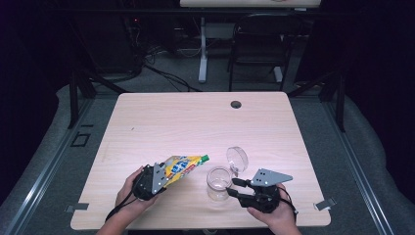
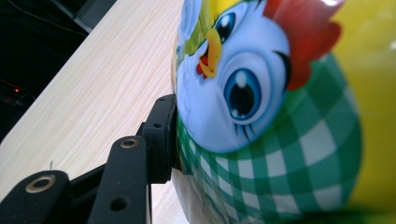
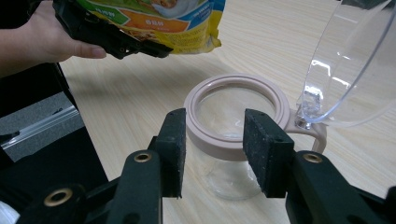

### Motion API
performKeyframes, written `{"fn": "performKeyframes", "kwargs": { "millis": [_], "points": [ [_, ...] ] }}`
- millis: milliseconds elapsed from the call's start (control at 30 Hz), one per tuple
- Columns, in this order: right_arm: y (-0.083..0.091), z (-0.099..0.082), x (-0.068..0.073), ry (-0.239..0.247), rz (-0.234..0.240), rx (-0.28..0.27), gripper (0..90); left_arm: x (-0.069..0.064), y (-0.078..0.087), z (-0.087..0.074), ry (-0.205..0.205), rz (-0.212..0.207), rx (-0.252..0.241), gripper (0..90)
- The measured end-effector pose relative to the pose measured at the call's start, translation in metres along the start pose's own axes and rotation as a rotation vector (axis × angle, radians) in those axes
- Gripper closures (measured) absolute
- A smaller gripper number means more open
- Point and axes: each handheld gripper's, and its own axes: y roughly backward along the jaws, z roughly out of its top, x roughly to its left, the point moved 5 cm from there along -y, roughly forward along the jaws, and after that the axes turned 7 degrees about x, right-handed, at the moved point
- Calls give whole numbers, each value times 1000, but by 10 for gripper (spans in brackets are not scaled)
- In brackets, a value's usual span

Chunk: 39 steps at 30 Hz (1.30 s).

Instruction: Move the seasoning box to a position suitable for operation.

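A yellow snack pouch (image 1: pixel 183 166) with a green tip is held off the table, tilted toward a clear jar (image 1: pixel 219 182). My left gripper (image 1: pixel 155 178) is shut on the pouch's lower end. In the left gripper view one black finger (image 2: pixel 159 135) presses against the pouch (image 2: pixel 280 116), which has a cartoon bird and green check print and hides the other jaw. The jar (image 3: pixel 236 116) has a pinkish rim, and its hinged clear lid (image 3: pixel 350 60) stands open. My right gripper (image 3: pixel 215 140) is open just short of the jar's right side, its jaws apart and holding nothing.
The light wooden table (image 1: pixel 195 122) has a cable hole (image 1: pixel 236 104) near its far edge. A dark chair (image 1: pixel 259 44) and a white desk leg (image 1: pixel 202 49) stand beyond it. The person's hand (image 3: pixel 46 42) holds the left gripper above the table's near-left edge.
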Motion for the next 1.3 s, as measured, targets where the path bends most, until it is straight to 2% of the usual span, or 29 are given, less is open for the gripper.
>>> {"fn": "performKeyframes", "kwargs": {
  "millis": [400, 833, 967, 1100, 1300],
  "points": [
    [-1, 0, 0, 5, -5, 4, 596, -3, 0, 1, -35, 32, 6, 555],
    [-6, 2, 5, 5, 3, 1, 595, -2, 6, 5, -103, 139, 8, 555],
    [-7, 4, 5, 5, 1, -2, 595, -4, 8, 7, -142, 186, 5, 555],
    [-8, 5, 7, 6, -3, -6, 597, -6, 9, 10, -168, 210, -7, 555],
    [-9, 7, 8, 7, -4, -7, 597, -9, 9, 11, -204, 242, 5, 556]
  ]
}}
